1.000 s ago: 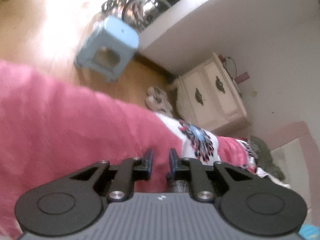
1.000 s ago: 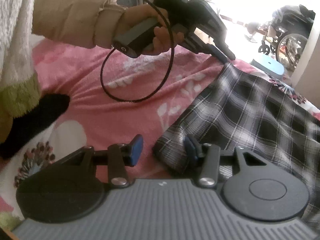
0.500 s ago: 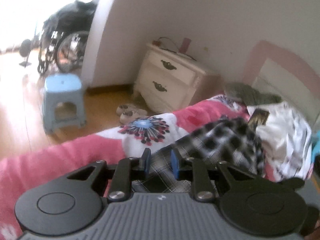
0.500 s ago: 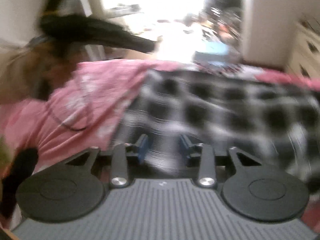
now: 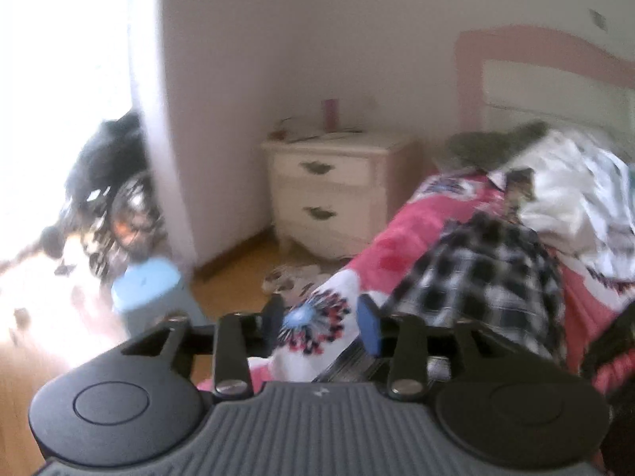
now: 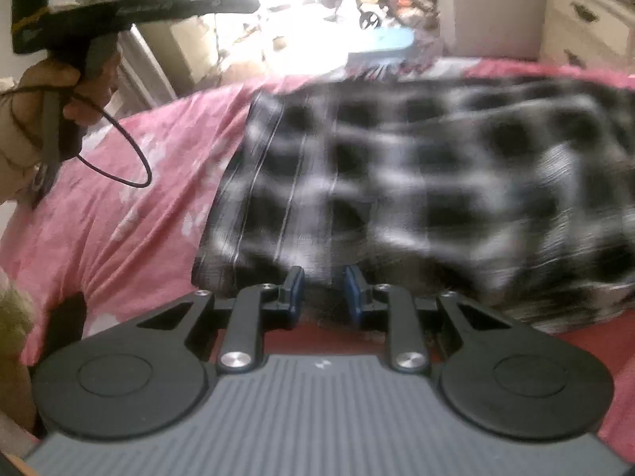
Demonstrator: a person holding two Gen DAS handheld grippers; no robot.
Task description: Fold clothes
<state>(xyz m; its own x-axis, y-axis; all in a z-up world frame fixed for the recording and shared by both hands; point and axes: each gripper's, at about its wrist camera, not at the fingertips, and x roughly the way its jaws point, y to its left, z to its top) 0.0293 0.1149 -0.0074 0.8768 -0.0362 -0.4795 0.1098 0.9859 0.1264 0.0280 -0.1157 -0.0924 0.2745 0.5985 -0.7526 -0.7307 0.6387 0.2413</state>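
Note:
A black-and-white plaid garment (image 6: 416, 166) lies spread on the pink floral bedspread (image 6: 131, 182), blurred by motion. My right gripper (image 6: 323, 289) is at its near edge. Its jaws are closing with a fold of plaid cloth in the gap, and the pads do not visibly press it. My left gripper (image 5: 321, 317) hangs in the air off the bed's corner, its jaws opening, with nothing between them. The plaid garment (image 5: 484, 277) lies to its right. In the right wrist view a hand (image 6: 75, 83) holds the left gripper (image 6: 242, 0) high, above the bed's far left.
A white nightstand (image 5: 329, 190) stands by the wall beside the bed, with slippers (image 5: 293, 277) on the wooden floor before it. A blue stool (image 5: 147, 281) and a wheelchair (image 5: 119, 198) are at the left. A heap of white clothes (image 5: 575, 198) lies near the headboard (image 5: 535, 59).
My left gripper has lifted off the garment's far corner, rolled level and spread its jaws. My right gripper has shifted onto the plaid's near edge and its jaws have narrowed.

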